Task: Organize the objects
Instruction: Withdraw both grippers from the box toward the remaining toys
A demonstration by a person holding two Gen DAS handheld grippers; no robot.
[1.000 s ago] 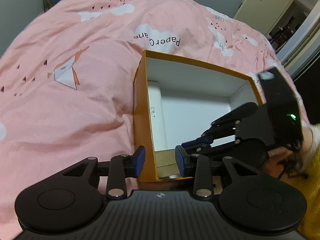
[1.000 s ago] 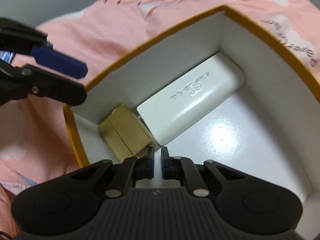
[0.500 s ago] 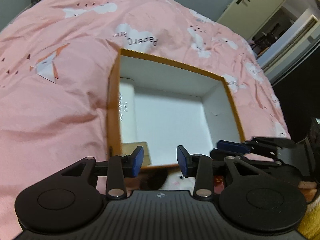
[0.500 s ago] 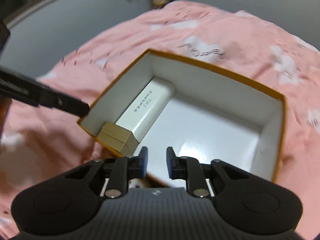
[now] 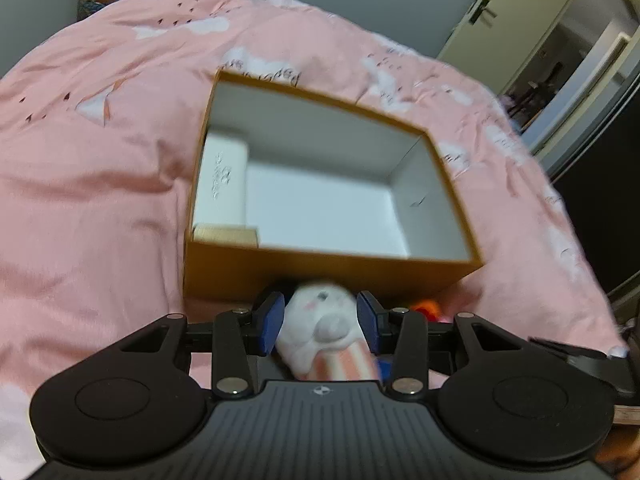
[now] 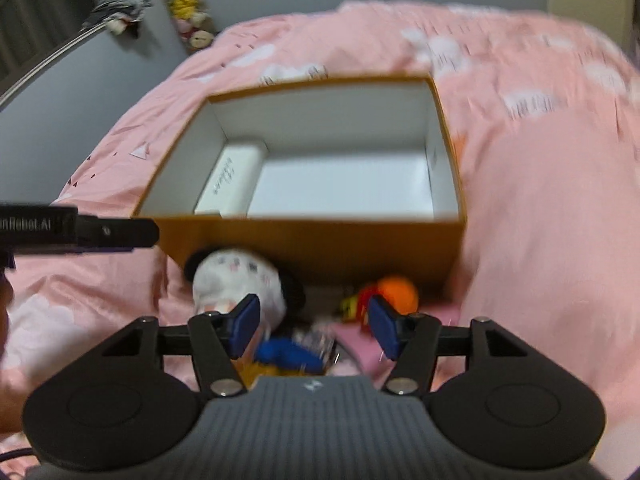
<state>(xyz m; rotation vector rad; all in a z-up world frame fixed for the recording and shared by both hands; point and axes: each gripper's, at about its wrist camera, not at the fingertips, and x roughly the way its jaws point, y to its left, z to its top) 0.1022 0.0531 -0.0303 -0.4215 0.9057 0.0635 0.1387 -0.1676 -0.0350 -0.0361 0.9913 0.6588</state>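
An open orange box [image 5: 320, 276] with a white inside lies on the pink bed; it also shows in the right wrist view [image 6: 312, 244]. Inside at its left lie a white case [image 5: 222, 178] and a small tan block [image 5: 226, 235]. My left gripper [image 5: 320, 322] is open, its pads on either side of a white plush toy [image 5: 324, 332] in front of the box; contact is unclear. My right gripper [image 6: 314, 330] is wide open above a blue item [image 6: 288, 354]. The same white plush [image 6: 236, 280] with black ears and an orange toy [image 6: 394, 292] lie before the box.
The pink duvet [image 5: 100, 184] covers the whole bed. A pink cloth [image 6: 360, 340] lies under the small toys. A door [image 5: 500, 12] stands at the far right, plush toys [image 6: 188, 12] hang on the far wall. The left gripper's arm [image 6: 80, 230] crosses the right wrist view.
Both grippers have pulled back out of the box toward its near side. My right gripper has opened wide. The plush toy has come between my left pads.
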